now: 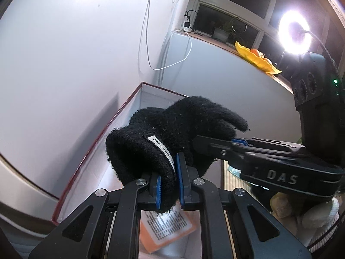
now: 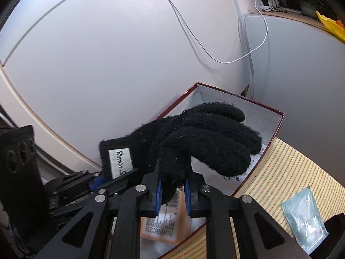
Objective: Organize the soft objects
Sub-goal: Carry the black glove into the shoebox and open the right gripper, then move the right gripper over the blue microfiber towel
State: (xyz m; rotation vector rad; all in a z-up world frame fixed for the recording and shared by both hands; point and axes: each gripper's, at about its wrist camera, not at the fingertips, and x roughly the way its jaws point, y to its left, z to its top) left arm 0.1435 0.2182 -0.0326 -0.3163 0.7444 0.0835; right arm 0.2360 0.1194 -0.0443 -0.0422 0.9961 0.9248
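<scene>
A black knit glove (image 1: 172, 133) with a white label hangs above an open red-edged white box (image 1: 90, 151). My left gripper (image 1: 169, 185) is shut on the glove's cuff. My right gripper (image 2: 173, 191) is shut on the glove (image 2: 194, 142) near its palm; it also shows in the left wrist view (image 1: 237, 142) coming in from the right. The left gripper shows at the lower left of the right wrist view (image 2: 97, 182). The glove's fingers point over the box (image 2: 278, 120). An orange packet (image 1: 166, 226) lies on the box floor.
The box stands against a white wall, on a yellow striped mat (image 2: 291, 172). A pale blue sachet (image 2: 304, 215) lies on the mat. Pale soft items (image 1: 312, 215) lie at the right. A ring light (image 1: 295, 32) and a yellow cloth (image 1: 256, 58) are on the windowsill.
</scene>
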